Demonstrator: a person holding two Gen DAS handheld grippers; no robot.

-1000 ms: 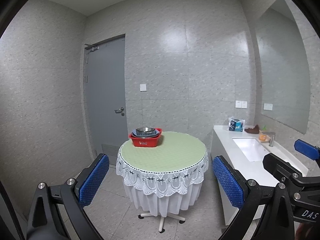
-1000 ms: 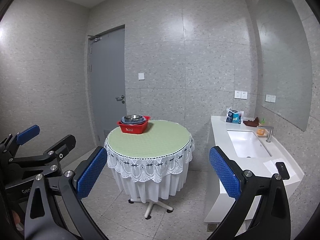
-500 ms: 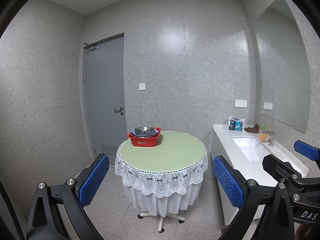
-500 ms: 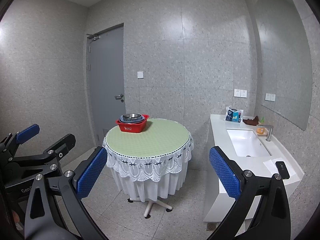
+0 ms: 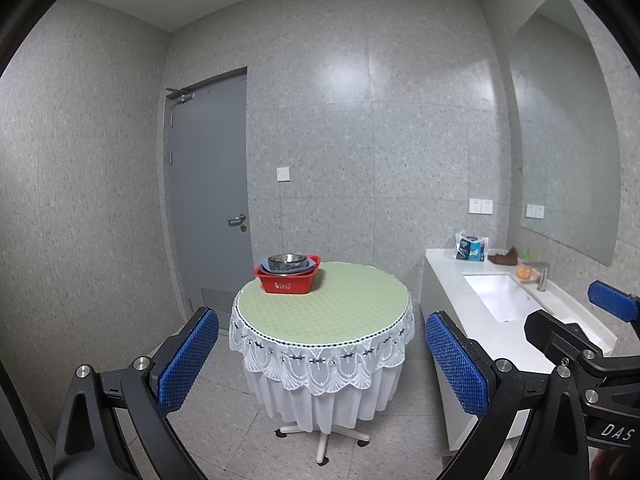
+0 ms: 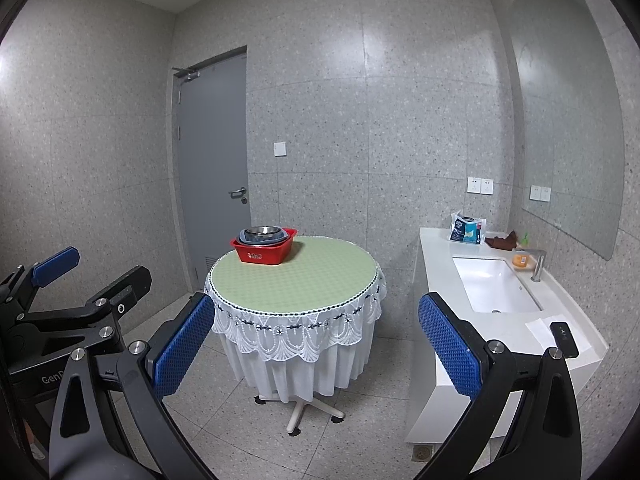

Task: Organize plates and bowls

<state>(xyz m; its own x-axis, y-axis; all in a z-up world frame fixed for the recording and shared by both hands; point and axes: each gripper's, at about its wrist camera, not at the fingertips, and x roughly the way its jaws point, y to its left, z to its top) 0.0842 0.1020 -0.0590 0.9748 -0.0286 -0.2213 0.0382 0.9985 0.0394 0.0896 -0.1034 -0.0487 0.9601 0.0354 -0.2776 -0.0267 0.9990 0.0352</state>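
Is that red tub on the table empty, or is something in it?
Not empty. The red tub holds stacked dishes: a metal bowl sits on top of blue-grey ones, rising above its rim. How many, cannot tell.

A washroom: speckled tiled walls, white sink counter (image 6: 496,322) under a wall mirror (image 6: 568,120), grey door (image 6: 212,160).

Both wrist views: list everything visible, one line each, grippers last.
Red basin: one, far left edge of table.
Metal bowl: one visible, silver, stacked with bluish dishes in basin.
Round table: one, green top, white lace skirt, room centre.
Sink counter: one, white, right wall.
Blue packet: one, counter's far end.
Door: one, grey, shut.
Left gripper: open, empty.
Right gripper: open, empty.
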